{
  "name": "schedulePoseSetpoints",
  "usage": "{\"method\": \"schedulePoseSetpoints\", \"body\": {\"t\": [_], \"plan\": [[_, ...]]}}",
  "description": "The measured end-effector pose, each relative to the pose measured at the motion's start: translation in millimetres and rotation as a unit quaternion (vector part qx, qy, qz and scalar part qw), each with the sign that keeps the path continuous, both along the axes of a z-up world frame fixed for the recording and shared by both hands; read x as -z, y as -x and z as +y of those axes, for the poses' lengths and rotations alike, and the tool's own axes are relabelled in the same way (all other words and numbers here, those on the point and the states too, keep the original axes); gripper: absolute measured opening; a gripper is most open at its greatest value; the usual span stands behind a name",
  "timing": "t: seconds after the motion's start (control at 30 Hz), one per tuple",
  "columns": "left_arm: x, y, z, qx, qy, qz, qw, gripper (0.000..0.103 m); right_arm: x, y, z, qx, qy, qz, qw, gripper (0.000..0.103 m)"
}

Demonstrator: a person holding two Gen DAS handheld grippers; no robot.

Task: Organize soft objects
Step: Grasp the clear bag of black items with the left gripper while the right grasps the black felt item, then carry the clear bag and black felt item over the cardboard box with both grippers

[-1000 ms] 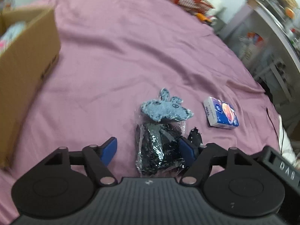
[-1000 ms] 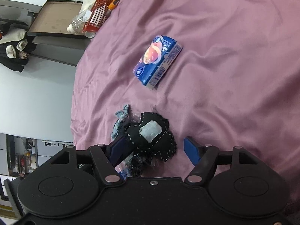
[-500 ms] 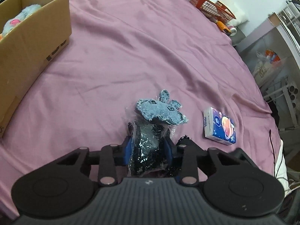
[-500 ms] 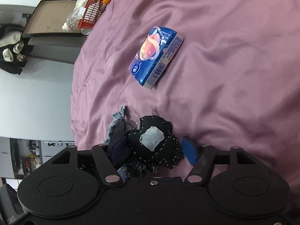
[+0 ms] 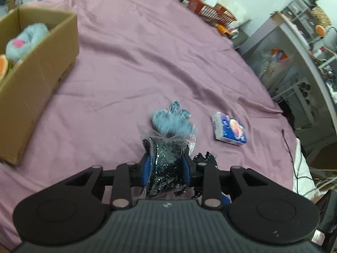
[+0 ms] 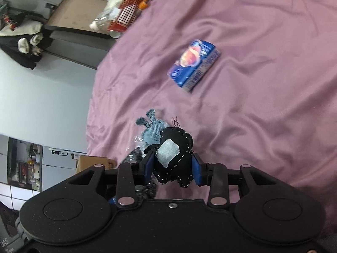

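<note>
My left gripper [image 5: 167, 169] is shut on a clear plastic bag [image 5: 167, 162] of black sequined fabric with a blue denim soft toy [image 5: 171, 122] at its far end, lifted slightly above the pink bedsheet [image 5: 137, 63]. My right gripper [image 6: 173, 165] is shut on a black stitched soft toy [image 6: 174, 158] with a grey patch. The denim toy [image 6: 152, 127] and bag show just left of it in the right wrist view. A cardboard box [image 5: 40, 67] at the left holds a fluffy blue plush [image 5: 25, 40].
A blue tissue pack [image 5: 229, 131] lies on the sheet to the right of the bag; it also shows in the right wrist view [image 6: 193, 64]. A red basket [image 5: 212, 10] and clutter sit beyond the bed's far edge. Shelving [image 5: 299, 48] stands at the right.
Both grippers closed: the left on the plastic bag, the right on the black toy. Both objects have since lifted a little off the sheet.
</note>
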State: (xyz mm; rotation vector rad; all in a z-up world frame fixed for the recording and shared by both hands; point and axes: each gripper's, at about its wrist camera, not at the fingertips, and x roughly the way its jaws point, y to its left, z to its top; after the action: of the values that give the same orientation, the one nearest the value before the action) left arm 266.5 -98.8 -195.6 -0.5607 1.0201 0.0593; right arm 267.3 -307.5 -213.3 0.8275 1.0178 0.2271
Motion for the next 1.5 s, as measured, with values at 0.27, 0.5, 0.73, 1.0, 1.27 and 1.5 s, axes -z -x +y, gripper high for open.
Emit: {"method": "schedulePoseSetpoints", "body": {"t": [0.27, 0.5, 0.73, 1.0, 1.27, 1.5], "plan": [[-38.1, 23.0, 12.0, 0.039, -0.034, -0.05, 0.9974, 0.03, -44.6, 32.3, 15.4, 0.004, 0.052, -0.056, 0.997, 0.037], [-65.4, 48.8, 27.6, 0.066, -0.071, -0.089, 0.9913, 0.03, -88.3, 54.8, 26.4, -0.002, 0.086, -0.102, 0.991, 0.037], [-93.0, 63.9, 49.1, 0.055, -0.083, -0.122, 0.9875, 0.031, -118.7, 67.7, 44.6, -0.008, 0.104, -0.13, 0.986, 0.038], [-110.7, 73.9, 77.5, 0.055, -0.078, -0.137, 0.986, 0.031, -132.8, 78.0, 62.3, -0.008, 0.121, -0.139, 0.983, 0.038], [-123.4, 81.7, 98.6, 0.057, -0.089, -0.153, 0.9825, 0.031, -142.5, 83.9, 84.0, -0.009, 0.142, -0.154, 0.978, 0.038], [-117.1, 83.1, 122.1, 0.043, -0.092, -0.147, 0.984, 0.031, -145.7, 81.2, 107.1, -0.022, 0.152, -0.161, 0.975, 0.038]]}}
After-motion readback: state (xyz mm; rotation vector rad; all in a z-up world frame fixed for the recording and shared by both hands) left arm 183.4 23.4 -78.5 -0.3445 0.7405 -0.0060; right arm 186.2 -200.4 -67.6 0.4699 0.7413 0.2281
